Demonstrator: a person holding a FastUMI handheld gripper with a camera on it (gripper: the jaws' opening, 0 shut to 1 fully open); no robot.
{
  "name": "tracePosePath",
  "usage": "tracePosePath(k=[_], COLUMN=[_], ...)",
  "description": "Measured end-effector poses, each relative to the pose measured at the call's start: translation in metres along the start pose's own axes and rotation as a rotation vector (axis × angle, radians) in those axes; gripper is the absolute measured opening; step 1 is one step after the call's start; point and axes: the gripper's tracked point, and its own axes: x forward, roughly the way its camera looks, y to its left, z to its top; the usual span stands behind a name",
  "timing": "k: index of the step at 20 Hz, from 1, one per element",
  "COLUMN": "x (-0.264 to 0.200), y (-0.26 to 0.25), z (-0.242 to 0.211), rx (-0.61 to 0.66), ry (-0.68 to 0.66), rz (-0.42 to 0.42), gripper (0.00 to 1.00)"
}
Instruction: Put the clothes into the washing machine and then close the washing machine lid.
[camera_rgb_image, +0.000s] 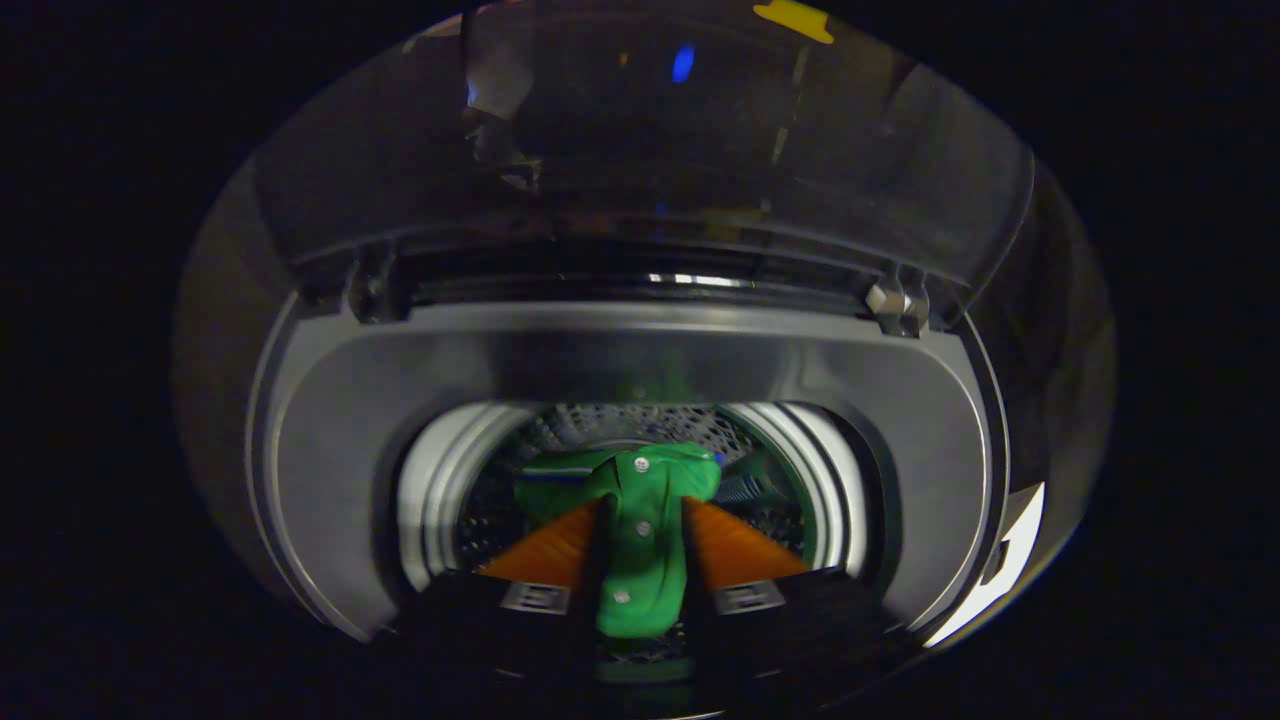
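Now your gripper (640, 520) clamped on green shirt (640, 500), both fingers pressing, hanging over drum (440, 480) so it drops inside; lid (700, 150) propped open at far side.

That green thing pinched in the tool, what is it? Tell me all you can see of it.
It looks like a small green fabric garment with pale round buttons down its front and a dark stripe along one folded edge. It hangs bunched and crumpled between the tool's two fingers, which press on it from both sides. It is held over the perforated metal drum of the open washing machine.
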Motion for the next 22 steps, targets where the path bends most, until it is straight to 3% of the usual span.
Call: tracePosePath(k=[2, 14, 22], x=[-0.002, -0.033, -0.120], y=[0.011, 0.005, -0.008], z=[0.002, 0.025, 0.088], rx=[0.023, 0.054, 0.085], ry=[-0.004, -0.090, -0.275], rz=[0.063, 0.070, 0.042], gripper=[0.98, 0.99, 0.99])
